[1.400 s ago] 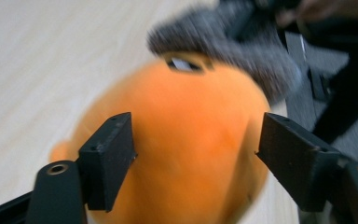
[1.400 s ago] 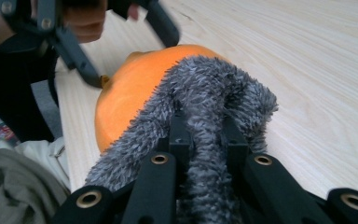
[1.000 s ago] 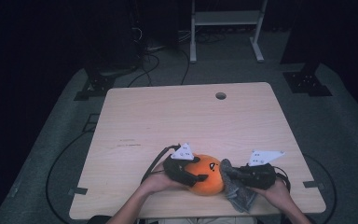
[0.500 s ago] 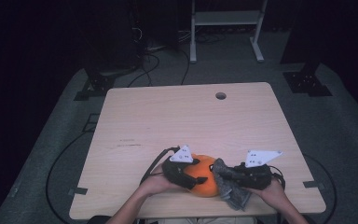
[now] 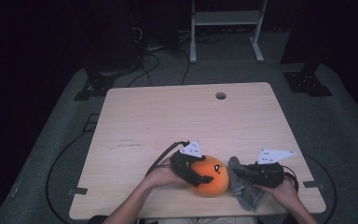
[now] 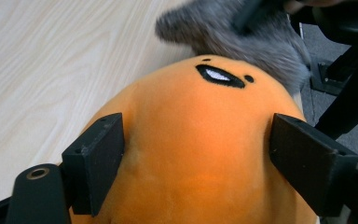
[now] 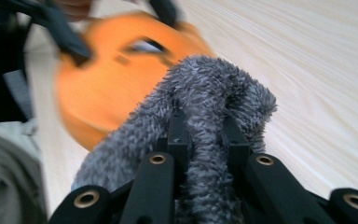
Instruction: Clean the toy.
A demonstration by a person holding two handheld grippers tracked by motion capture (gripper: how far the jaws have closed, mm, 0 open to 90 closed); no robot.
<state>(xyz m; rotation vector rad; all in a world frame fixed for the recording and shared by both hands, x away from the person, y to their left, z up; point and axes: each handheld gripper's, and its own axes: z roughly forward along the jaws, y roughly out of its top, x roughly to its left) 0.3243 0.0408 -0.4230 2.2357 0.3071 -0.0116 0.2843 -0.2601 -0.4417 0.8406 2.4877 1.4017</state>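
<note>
Bench [image 5: 168, 121]: light wood top with round corners, standing on grey floor.
Hole [image 5: 220, 95]: small and round, near the far edge.
Orange plush toy [image 5: 212, 176]: lies on the bench near the front edge.
Grey fuzzy cloth [image 5: 247, 193]: lies just beside the toy, touching it.

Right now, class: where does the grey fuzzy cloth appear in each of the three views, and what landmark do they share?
High view: grey cloth at lower right, beside the orange plush.
Left gripper view: top centre-right, behind the plush.
Right gripper view: centre, pinched between the jaws.
Shared landmark: the orange plush with its dark eye mark.
</note>
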